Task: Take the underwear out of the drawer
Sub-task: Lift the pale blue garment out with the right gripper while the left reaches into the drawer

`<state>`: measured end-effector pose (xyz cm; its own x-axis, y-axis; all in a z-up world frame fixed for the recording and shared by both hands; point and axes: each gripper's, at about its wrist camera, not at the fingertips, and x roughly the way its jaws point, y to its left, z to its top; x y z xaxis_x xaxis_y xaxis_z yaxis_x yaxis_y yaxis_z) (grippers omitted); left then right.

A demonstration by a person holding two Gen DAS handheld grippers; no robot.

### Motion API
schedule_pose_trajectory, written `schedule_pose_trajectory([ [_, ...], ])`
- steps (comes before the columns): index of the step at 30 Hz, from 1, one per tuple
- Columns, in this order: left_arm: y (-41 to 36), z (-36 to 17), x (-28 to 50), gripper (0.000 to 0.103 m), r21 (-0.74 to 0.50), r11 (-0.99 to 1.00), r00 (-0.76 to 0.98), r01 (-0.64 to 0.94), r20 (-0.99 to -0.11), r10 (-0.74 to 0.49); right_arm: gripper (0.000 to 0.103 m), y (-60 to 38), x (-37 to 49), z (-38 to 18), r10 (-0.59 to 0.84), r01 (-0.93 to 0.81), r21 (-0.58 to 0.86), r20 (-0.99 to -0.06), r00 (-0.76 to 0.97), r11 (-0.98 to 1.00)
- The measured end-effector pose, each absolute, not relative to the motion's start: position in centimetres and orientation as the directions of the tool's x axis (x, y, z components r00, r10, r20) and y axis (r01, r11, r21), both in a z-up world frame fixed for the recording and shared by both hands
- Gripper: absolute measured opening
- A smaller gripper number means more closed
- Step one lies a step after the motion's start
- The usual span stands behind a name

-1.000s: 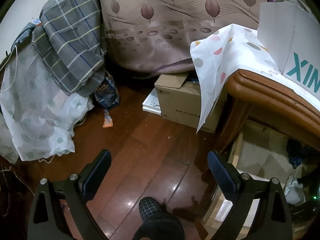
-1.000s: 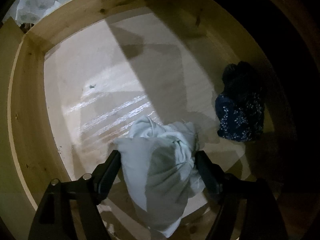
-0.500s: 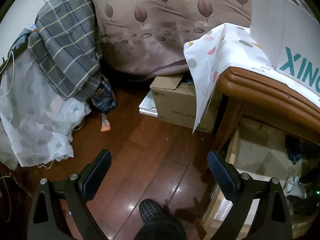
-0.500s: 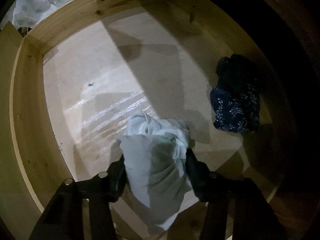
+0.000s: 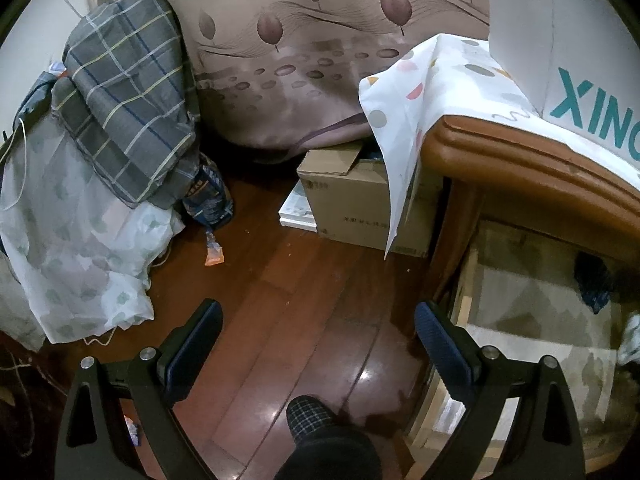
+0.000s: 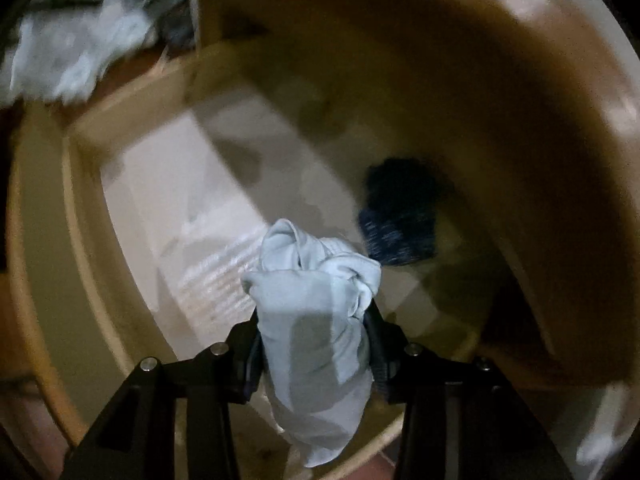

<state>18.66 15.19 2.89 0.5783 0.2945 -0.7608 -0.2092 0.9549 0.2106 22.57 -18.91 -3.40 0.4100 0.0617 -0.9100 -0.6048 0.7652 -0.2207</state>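
In the right wrist view a pale, bunched-up piece of white underwear (image 6: 312, 300) sits between the pads of my right gripper (image 6: 313, 317). The jaws are closing on it and the pads press its sides. It hangs a little above the light bottom of the open wooden drawer (image 6: 48, 240). A dark blue patterned piece of underwear (image 6: 396, 224) lies further back in the drawer. The left wrist view shows my left gripper (image 5: 316, 314) open over the wooden floor, nothing between its fingers. At its right edge are the drawer (image 5: 464, 300), the dark piece (image 5: 596, 284) and a bit of the white one (image 5: 632, 336).
A cardboard box (image 5: 352, 204) stands on the floor beside the brown wooden cabinet top (image 5: 520, 168), which bears a dotted cloth and a white box (image 5: 580, 60). Plaid fabric (image 5: 128, 120) lies on pale bags (image 5: 72, 248) at left. A person's checked slipper (image 5: 312, 424) is below.
My right gripper's jaws have closed onto the white underwear and lifted it up from the drawer bottom; the drawer now looks farther away. The left gripper has barely moved.
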Motion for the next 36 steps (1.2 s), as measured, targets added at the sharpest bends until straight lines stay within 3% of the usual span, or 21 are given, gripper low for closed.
schedule_pose_trajectory([
  [6, 14.1, 2.7, 18.5, 0.096, 0.240, 0.957, 0.584, -0.165, -0.758, 0.291, 0.044, -21.0, 19.7, 1.3, 0.116, -0.424, -0.157, -0.827, 0.550, 0.892],
  [16, 7.6, 1.7, 17.2, 0.096, 0.370, 0.922, 0.625, 0.114, -0.748, 0.223, 0.044, -26.8, 16.7, 5.5, 0.107, -0.149, -0.003, -0.681, 0.724, 0.989],
  [26, 1.2, 0.7, 17.0, 0.096, 0.443, 0.846, 0.660, 0.297, -0.736, 0.153, 0.044, -33.2, 13.9, 8.7, -0.101, 0.140, 0.018, -0.596, 0.797, 0.990],
  [36, -3.0, -1.1, 18.3, 0.096, 0.486, 0.781, 0.662, 0.392, -0.739, 0.127, 0.044, -39.3, 12.9, 11.3, -0.384, 0.481, 0.031, -0.557, 0.736, 0.876],
])
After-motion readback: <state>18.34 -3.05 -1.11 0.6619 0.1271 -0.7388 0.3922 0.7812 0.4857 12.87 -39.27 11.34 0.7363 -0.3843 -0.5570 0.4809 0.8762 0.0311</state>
